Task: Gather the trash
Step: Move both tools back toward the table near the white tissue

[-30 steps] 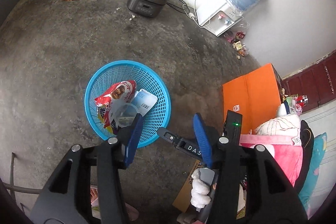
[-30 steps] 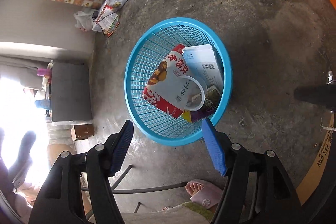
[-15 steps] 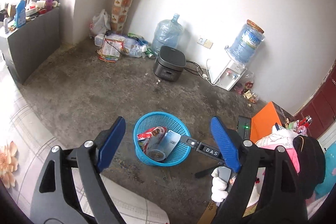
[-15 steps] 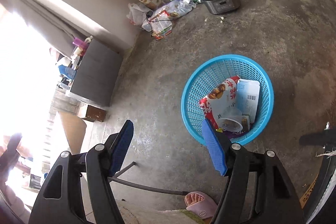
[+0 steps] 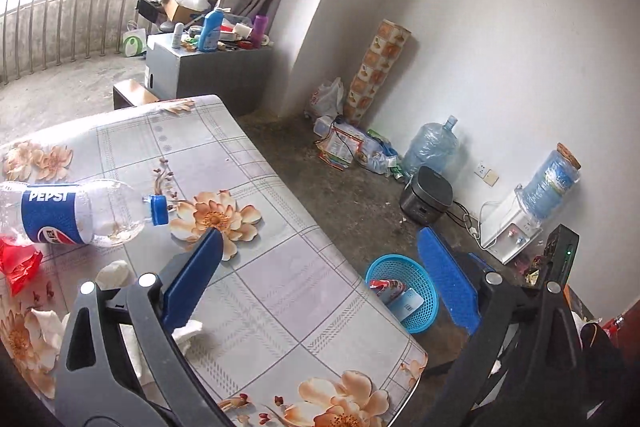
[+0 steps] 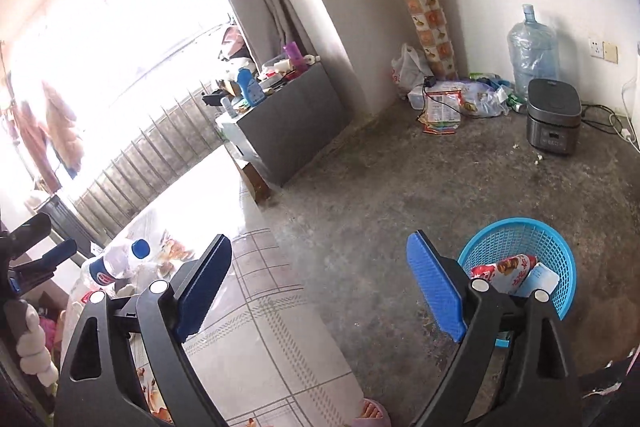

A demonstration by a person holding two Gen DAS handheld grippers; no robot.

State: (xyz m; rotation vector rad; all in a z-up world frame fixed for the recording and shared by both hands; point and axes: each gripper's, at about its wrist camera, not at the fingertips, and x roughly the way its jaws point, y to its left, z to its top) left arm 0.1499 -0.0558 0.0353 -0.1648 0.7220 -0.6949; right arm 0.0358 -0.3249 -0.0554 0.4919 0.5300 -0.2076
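Both grippers, which a second ago hung directly over the blue mesh basket point(image 5: 404, 287) on the concrete floor, now look out across the room from above a table point(image 5: 280, 291) covered in a flower-print cloth. The left gripper point(image 5: 324, 279) has its blue jaws spread wide with nothing between them; they have just been opening, from roughly half-spread in the earlier view. The right gripper point(image 6: 320, 287) likewise stands apart and empty, its jaws having just widened a little further.

The basket, which filled the middle of both earlier views, now sits small and low beside the table's edge, seen between the left gripper's jaws and behind the right-hand jaw of the right gripper. It holds the same load: a red-and-white snack bag point(image 6: 508, 273) and a pale blue carton point(image 6: 538, 279).

Newly in sight on the tablecloth are an empty Pepsi bottle point(image 5: 76, 213) lying on its side with its blue cap on, a crumpled red wrapper point(image 5: 18, 263) at the left edge of the left wrist view, and wads of white tissue point(image 5: 114, 273) near the left jaw. The right wrist view catches the bottle too, washed out by window glare, with a white-gloved hand point(image 6: 36, 355) at its far left edge.
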